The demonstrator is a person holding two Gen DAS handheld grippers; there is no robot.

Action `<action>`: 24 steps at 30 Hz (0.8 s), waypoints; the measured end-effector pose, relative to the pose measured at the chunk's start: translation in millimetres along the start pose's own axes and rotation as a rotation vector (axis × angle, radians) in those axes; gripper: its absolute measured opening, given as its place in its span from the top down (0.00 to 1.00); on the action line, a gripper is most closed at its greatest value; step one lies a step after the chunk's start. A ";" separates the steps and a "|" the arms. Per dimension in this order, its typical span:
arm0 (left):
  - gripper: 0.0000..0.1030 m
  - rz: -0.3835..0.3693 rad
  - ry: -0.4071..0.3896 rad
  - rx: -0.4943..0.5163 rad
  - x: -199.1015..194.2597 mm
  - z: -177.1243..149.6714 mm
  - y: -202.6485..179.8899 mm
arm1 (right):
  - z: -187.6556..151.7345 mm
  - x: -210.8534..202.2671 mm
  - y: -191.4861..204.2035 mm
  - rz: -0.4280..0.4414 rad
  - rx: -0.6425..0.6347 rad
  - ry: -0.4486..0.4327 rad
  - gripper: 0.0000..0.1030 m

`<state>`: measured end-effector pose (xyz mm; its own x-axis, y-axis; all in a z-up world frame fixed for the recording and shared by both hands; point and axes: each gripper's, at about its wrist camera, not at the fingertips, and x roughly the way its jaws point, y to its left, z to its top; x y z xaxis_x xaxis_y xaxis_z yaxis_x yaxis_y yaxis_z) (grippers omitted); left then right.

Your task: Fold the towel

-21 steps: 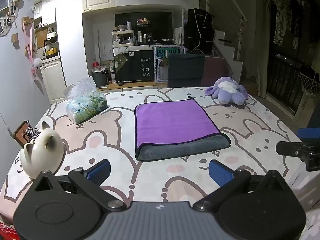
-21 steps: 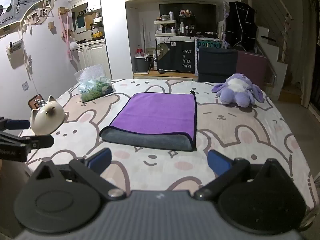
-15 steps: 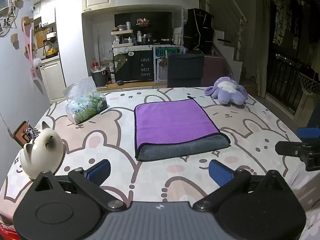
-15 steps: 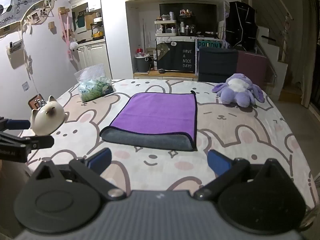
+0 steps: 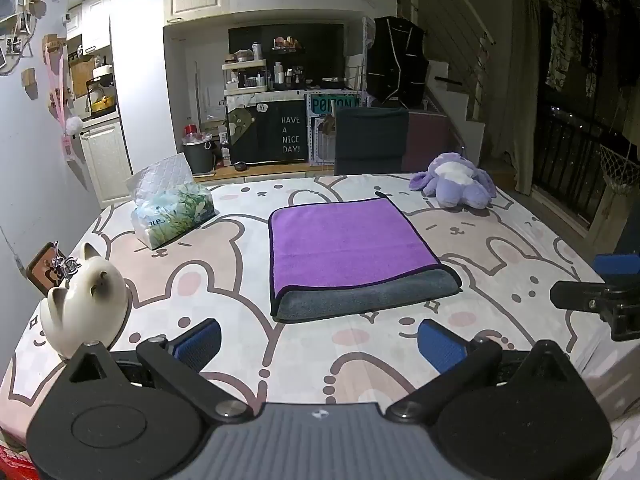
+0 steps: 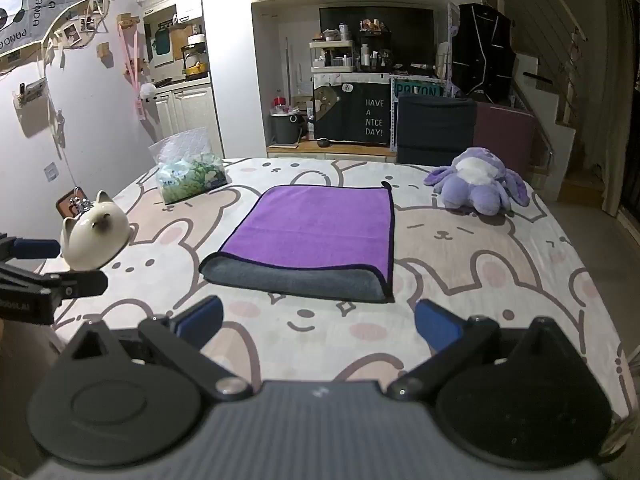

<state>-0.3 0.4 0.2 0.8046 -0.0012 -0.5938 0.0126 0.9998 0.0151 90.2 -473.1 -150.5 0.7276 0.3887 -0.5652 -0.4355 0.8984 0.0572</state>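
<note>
A purple towel [image 5: 344, 244] lies folded flat in the middle of the table, its grey underside showing along the near edge [image 5: 368, 294]. It also shows in the right wrist view [image 6: 316, 232]. My left gripper [image 5: 320, 344] is open and empty, held above the table short of the towel's near edge. My right gripper [image 6: 318, 322] is open and empty, also short of the near edge. The right gripper shows from the side at the right of the left wrist view [image 5: 600, 292]. The left gripper shows at the left of the right wrist view [image 6: 40, 276].
A white cat figure [image 5: 86, 304] stands near the table's left front. A tissue pack [image 5: 172, 212] lies at the back left. A purple plush toy [image 5: 456, 184] sits at the back right. The table [image 5: 520, 264] has a bunny-print cover. A dark chair [image 5: 370, 140] stands behind it.
</note>
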 end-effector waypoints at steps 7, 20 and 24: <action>0.00 0.000 0.001 0.001 2.0 -1.3 2.4 | 0.1 1.3 0.9 0.000 0.000 0.001 0.00; 0.00 0.000 0.003 0.003 2.0 -1.4 2.5 | -0.1 1.0 2.4 -0.001 -0.002 0.003 0.00; 0.00 0.001 0.003 0.003 2.0 -1.2 2.2 | -0.2 0.9 2.3 -0.001 -0.002 0.003 0.00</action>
<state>0.6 2.6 -1.9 0.8029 0.0003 -0.5961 0.0130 0.9998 0.0180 89.7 -470.6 -151.0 0.7261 0.3875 -0.5681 -0.4359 0.8983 0.0555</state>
